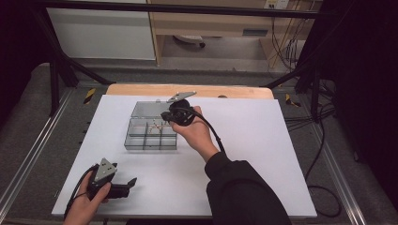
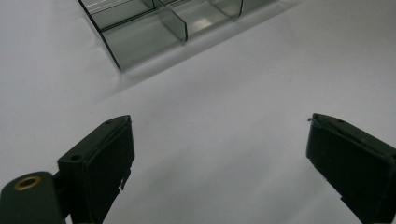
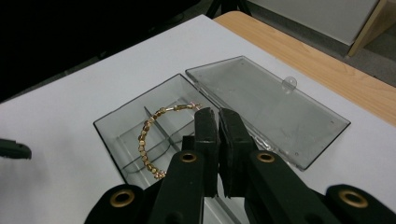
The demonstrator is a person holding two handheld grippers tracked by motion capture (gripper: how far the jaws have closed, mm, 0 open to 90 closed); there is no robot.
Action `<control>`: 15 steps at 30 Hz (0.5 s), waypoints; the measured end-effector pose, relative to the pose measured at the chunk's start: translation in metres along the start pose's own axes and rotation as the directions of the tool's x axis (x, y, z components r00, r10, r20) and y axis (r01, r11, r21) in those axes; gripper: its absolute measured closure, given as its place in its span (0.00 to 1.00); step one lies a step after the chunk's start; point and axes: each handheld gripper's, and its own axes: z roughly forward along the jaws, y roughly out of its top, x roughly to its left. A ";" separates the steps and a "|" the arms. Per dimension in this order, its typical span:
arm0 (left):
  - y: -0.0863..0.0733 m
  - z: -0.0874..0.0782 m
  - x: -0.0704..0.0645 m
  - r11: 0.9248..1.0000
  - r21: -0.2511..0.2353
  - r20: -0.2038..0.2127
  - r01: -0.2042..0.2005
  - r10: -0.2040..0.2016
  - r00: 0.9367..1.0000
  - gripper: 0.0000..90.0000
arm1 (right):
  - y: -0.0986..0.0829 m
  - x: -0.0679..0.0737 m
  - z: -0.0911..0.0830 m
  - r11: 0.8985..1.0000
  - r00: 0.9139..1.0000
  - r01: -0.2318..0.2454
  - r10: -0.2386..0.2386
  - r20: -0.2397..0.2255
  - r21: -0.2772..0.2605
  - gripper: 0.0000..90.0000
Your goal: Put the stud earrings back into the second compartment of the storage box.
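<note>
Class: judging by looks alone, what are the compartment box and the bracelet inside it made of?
Compartment box: likely clear, smoke-tinted hard plastic; dividers show through its glossy walls. Bracelet: gold-coloured shiny links, probably metal, though plated or plastic beads cannot be excluded.

We hold the left gripper (image 1: 123,186) low at our near left, jaws spread wide apart. Our right arm reaches forward, its hand (image 1: 197,133) wrapped around the right gripper (image 3: 218,122), whose jaws are pressed together, pointing downward.
</note>
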 end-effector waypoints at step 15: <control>0.001 -0.001 0.002 1.000 -0.011 -0.001 0.005 -0.005 1.000 0.09 | 0.005 -0.013 0.034 0.996 0.996 -0.085 0.085 0.030 -0.001 0.97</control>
